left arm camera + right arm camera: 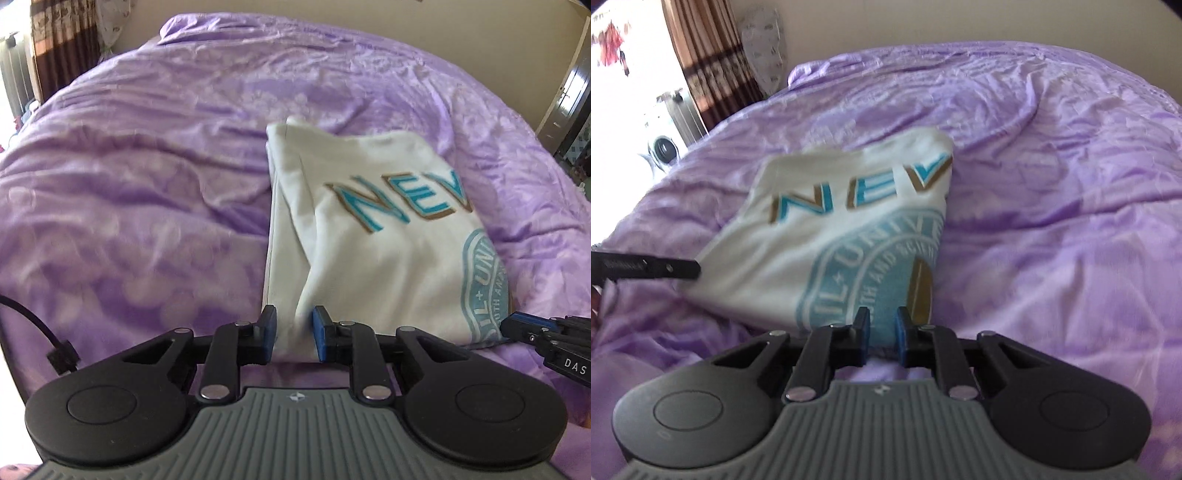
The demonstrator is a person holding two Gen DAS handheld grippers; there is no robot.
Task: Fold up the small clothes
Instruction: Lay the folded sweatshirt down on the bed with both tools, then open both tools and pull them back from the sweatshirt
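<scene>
The white T-shirt (373,236), printed with teal-and-gold letters "NEV" and a round teal seal, lay partly folded on the purple bedspread (129,206), its near edge lifted off the bed by both tools. Directly ahead of the left gripper (294,332), a gathered bunch of the shirt's near left corner ran down between the blue pads (320,334); the jaws stood narrowly apart and pinched that cloth. The right gripper (882,338) had the near right edge, at the bottom of the seal, clamped between its own nearly closed blue pads (900,339). From the left wrist view the right tool reached in at the far right, touching the shirt's hem. The bedspread spread out wrinkled on all sides of both tools. Beyond it, up and to the left, hung a brown patterned curtain (709,62) beside a bright window (624,74).
</scene>
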